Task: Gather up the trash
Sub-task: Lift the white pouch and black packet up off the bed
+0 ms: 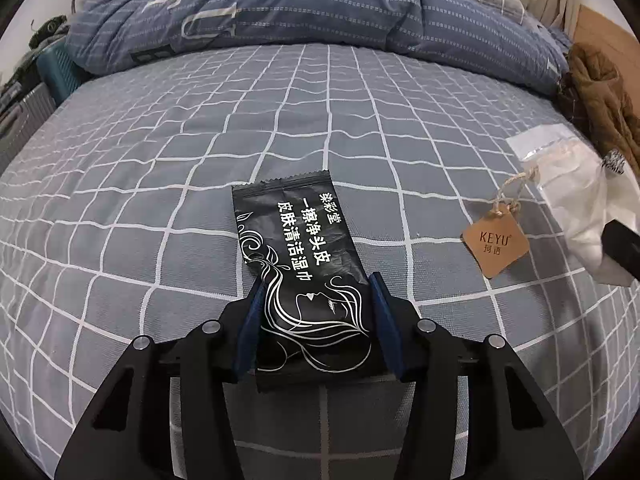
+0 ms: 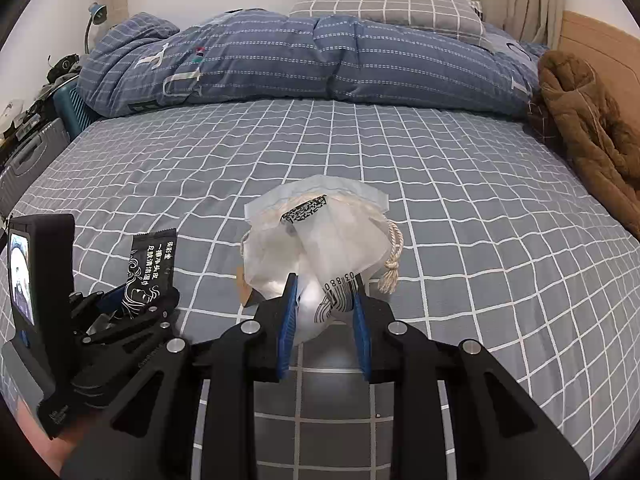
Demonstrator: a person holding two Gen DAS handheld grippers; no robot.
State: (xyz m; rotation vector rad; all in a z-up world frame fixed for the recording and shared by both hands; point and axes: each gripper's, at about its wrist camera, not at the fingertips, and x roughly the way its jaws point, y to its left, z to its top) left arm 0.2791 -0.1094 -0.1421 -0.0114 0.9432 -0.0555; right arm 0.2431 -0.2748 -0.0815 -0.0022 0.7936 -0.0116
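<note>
A black wet-wipe packet [image 1: 288, 232] with white lettering and a line drawing sits lengthwise between the blue pads of my left gripper [image 1: 316, 282], which press on its two long edges. In the right wrist view the same packet [image 2: 150, 264] sticks up at a tilt from the left gripper [image 2: 132, 304]. My right gripper [image 2: 325, 280] is shut on a crumpled white plastic bag [image 2: 320, 232] with barcodes and a knotted cord [image 2: 390, 276]. A brown paper tag [image 1: 496, 244] on a string lies on the bed beside that bag [image 1: 576, 208].
Everything rests on a bed with a grey, white-gridded sheet [image 1: 160, 160]. A folded blue quilt [image 2: 300, 60] and a pillow [image 2: 384, 4] lie at the far end. A brown garment [image 2: 580, 120] is heaped on the right edge. Suitcases [image 2: 24, 160] stand past the left edge.
</note>
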